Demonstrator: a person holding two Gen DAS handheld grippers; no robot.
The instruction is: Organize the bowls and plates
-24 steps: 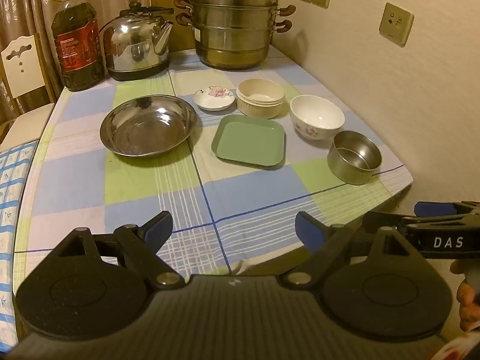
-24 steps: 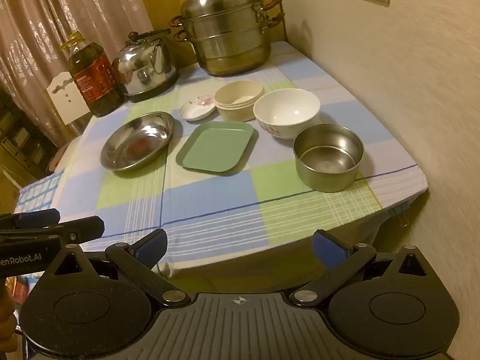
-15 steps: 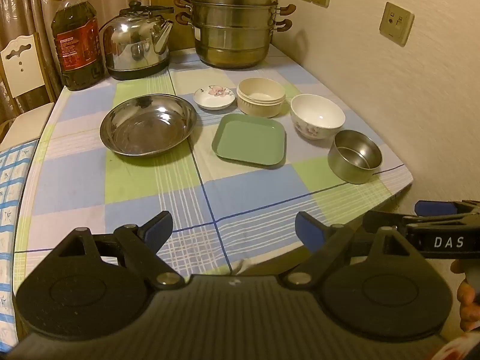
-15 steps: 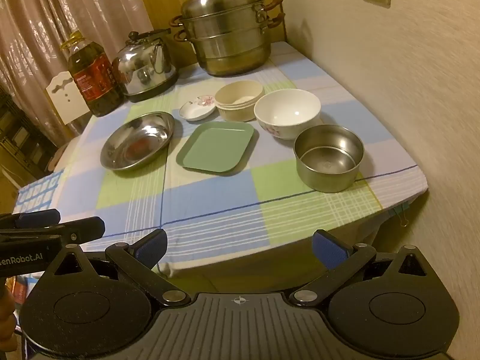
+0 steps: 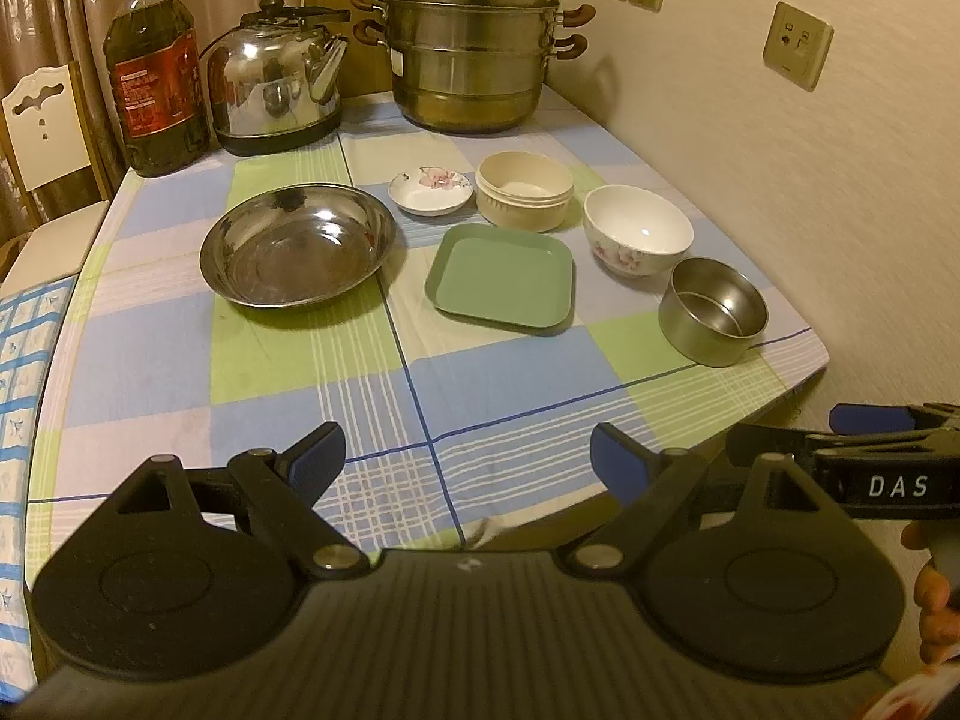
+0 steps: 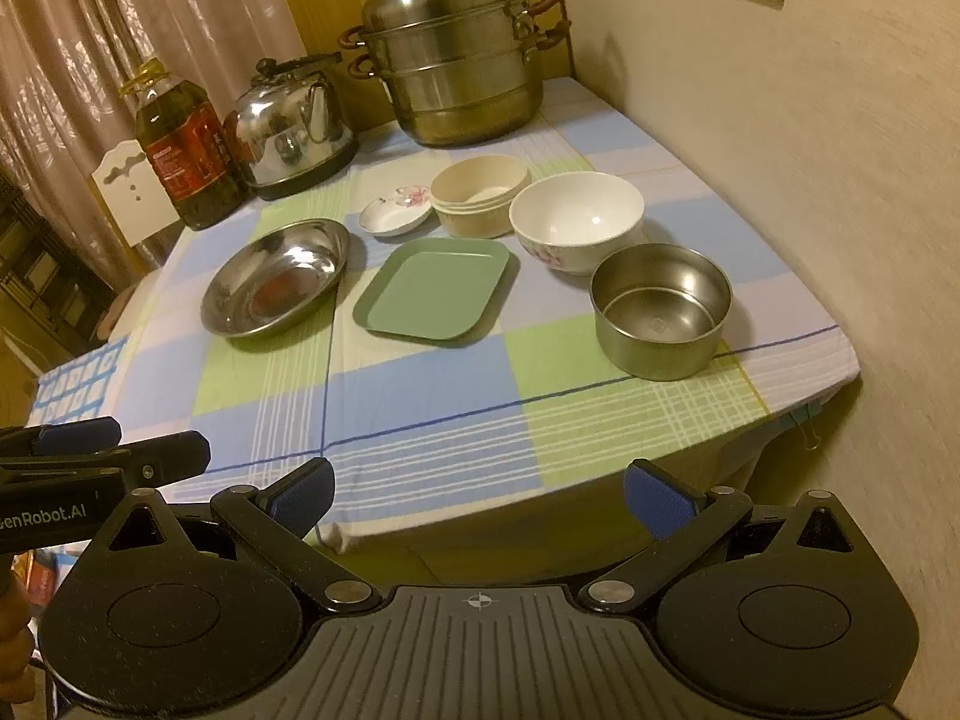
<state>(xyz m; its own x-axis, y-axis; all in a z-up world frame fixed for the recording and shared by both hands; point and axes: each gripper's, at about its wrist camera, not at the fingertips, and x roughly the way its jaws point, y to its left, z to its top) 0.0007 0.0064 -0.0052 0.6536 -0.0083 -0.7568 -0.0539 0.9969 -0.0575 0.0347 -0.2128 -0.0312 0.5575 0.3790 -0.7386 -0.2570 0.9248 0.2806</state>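
Note:
On the checked tablecloth sit a wide steel dish (image 5: pixel 297 244) (image 6: pixel 275 276), a green square plate (image 5: pixel 501 280) (image 6: pixel 433 290), a small flowered saucer (image 5: pixel 430 190) (image 6: pixel 396 213), a stack of cream bowls (image 5: pixel 524 190) (image 6: pixel 477 195), a white flowered bowl (image 5: pixel 637 237) (image 6: pixel 577 221) and a steel bowl (image 5: pixel 713 310) (image 6: pixel 660 309). My left gripper (image 5: pixel 468 459) stands open over the table's near edge, nothing between its blue pads. My right gripper (image 6: pixel 479 495) is open too, hanging off the near edge in front of the steel bowl.
A steamer pot (image 5: pixel 471 45), a kettle (image 5: pixel 276 81) and an oil bottle (image 5: pixel 157 69) line the back of the table. A wall (image 5: pixel 810 192) with sockets runs along the right. A white chair (image 5: pixel 45 132) stands at the far left.

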